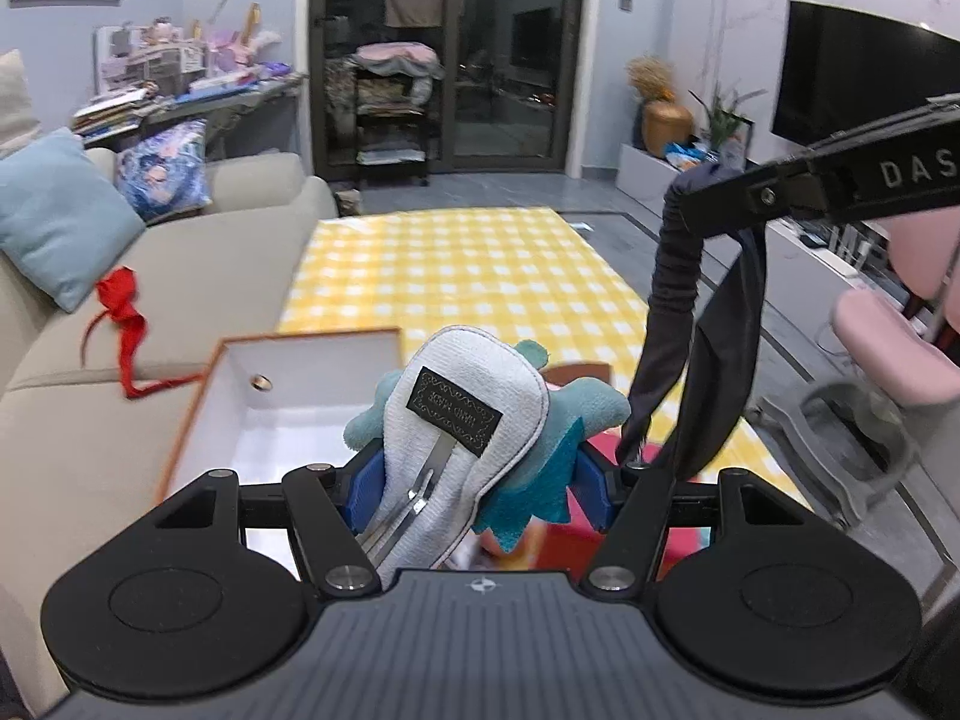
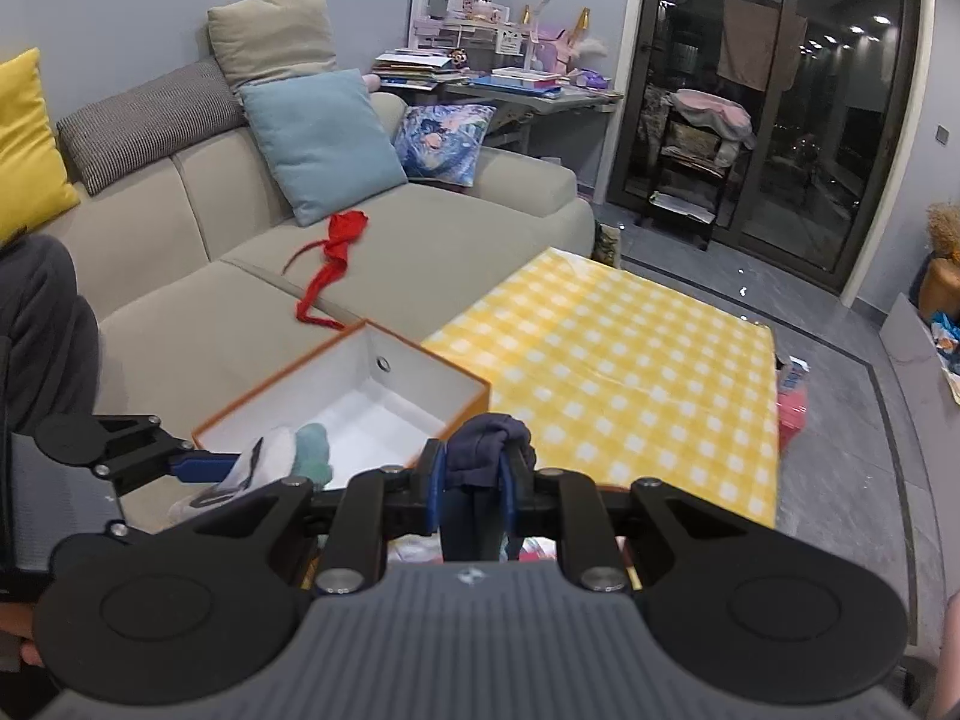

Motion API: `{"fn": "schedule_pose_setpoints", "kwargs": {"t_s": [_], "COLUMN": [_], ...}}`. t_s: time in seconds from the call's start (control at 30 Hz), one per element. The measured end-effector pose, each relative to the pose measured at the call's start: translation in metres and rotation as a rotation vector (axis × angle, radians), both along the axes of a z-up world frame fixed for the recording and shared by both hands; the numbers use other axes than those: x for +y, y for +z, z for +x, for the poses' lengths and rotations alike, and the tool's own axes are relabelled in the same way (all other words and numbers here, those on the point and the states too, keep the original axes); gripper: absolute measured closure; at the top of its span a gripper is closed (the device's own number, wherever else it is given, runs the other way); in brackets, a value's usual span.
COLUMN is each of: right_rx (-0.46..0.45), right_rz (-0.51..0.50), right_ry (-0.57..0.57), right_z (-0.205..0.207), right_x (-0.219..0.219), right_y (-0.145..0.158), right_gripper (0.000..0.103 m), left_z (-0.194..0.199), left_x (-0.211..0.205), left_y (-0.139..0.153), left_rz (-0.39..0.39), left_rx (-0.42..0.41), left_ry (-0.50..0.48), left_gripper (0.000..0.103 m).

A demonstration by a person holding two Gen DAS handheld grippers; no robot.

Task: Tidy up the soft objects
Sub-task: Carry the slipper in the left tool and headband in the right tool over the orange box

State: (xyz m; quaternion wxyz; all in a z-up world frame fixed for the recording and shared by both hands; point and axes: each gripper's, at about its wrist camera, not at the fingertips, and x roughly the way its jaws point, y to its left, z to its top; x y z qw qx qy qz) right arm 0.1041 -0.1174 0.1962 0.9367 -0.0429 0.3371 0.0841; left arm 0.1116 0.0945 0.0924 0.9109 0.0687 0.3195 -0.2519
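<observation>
My left gripper point(image 1: 474, 474) is shut on a white-and-teal plush toy point(image 1: 474, 402) with a black label, held above the open orange box point(image 1: 264, 372) with a white inside. In the right wrist view the same toy point(image 2: 282, 450) and left gripper point(image 2: 240, 471) hover over the box point(image 2: 372, 396). My right gripper point(image 2: 474, 480) is shut on a dark navy cloth point(image 2: 489, 441). In the left wrist view that cloth point(image 1: 684, 312) hangs down from the right gripper point(image 1: 708, 204) at the upper right.
A yellow checked table point(image 2: 618, 372) carries the box at its near end. A beige sofa point(image 2: 390, 252) to the left holds a red cloth point(image 2: 336, 252) and cushions. Red and pink items point(image 1: 564, 540) lie below the grippers. A pink chair point(image 1: 894, 336) stands at right.
</observation>
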Motion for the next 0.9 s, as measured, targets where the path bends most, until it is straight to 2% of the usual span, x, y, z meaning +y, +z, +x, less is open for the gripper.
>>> {"fn": "schedule_pose_setpoints", "kwargs": {"t_s": [0.23, 0.43, 0.57, 0.9], "right_rx": [-0.002, 0.004, 0.012, 0.069], "right_rz": [0.009, 0.010, 0.000, -0.011], "right_ry": [0.038, 0.068, 0.084, 0.122], "right_z": [0.047, 0.085, 0.108, 0.148], "right_x": [0.042, 0.080, 0.103, 0.146], "right_y": [0.014, 0.012, 0.004, -0.034], "right_gripper": [0.086, 0.086, 0.086, 0.086], "left_z": [0.041, 0.073, 0.085, 0.113], "left_x": [0.025, 0.056, 0.069, 0.095], "left_y": [0.013, 0.014, 0.003, -0.040], "left_rz": [-0.001, -0.018, 0.006, 0.015], "left_rx": [-0.018, -0.037, -0.037, 0.082], "left_ry": [0.048, 0.115, 0.139, 0.125], "left_gripper": [0.030, 0.030, 0.030, 0.030]}}
